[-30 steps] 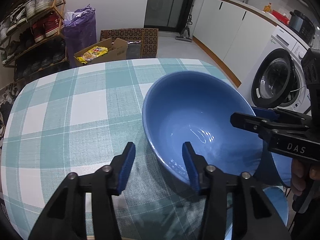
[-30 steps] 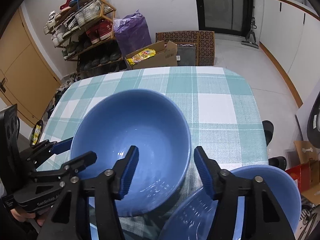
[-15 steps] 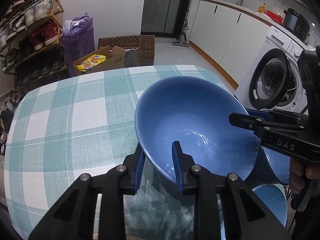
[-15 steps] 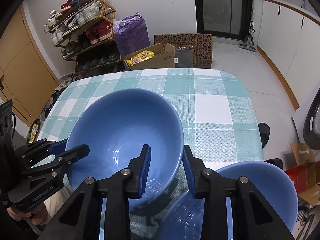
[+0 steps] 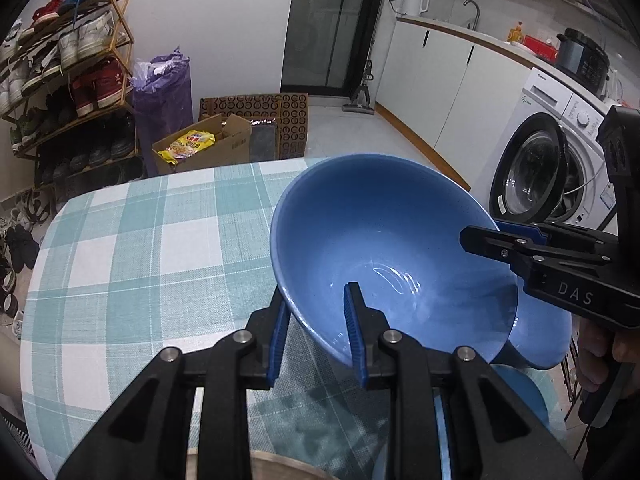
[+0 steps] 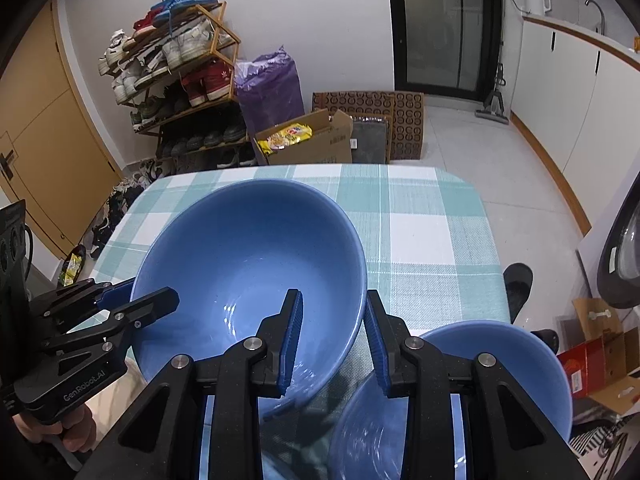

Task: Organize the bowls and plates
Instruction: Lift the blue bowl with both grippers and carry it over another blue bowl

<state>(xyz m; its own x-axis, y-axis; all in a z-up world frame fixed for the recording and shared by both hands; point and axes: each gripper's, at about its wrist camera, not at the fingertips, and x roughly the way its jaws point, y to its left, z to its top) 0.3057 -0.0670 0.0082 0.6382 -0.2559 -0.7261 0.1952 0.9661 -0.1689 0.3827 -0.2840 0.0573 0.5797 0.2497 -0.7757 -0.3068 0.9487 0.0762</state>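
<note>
Left wrist view, table (image 5: 132,248): teal-and-white check cloth, filling the frame from 9 to 6 o'clock.
Big bowl (image 5: 384,256): blue, tilted, raised off the cloth, centre-right; in right wrist view (image 6: 248,264) centre-left, over the near part of the table (image 6: 432,232).
Second bowl (image 6: 516,364): blue, at 5 o'clock in right wrist view, beside the big bowl; in left wrist view (image 5: 540,340) peeking out behind the big bowl's rim at 4 o'clock.
Third blue dish (image 5: 520,396): partly hidden under the other two at 5 o'clock; plate or bowl, cannot tell.
Left gripper (image 5: 316,328): narrow, clamped on the big bowl's near rim, one pad inside, one outside; in right wrist view (image 6: 136,304) coming in from 8 o'clock.
Right gripper (image 6: 332,336): narrow, pinching the opposite rim, one pad inside, one outside; in left wrist view (image 5: 480,236) reaching in from 3 o'clock.
Hand (image 6: 72,432): on the left gripper's handle, 7 o'clock.
</note>
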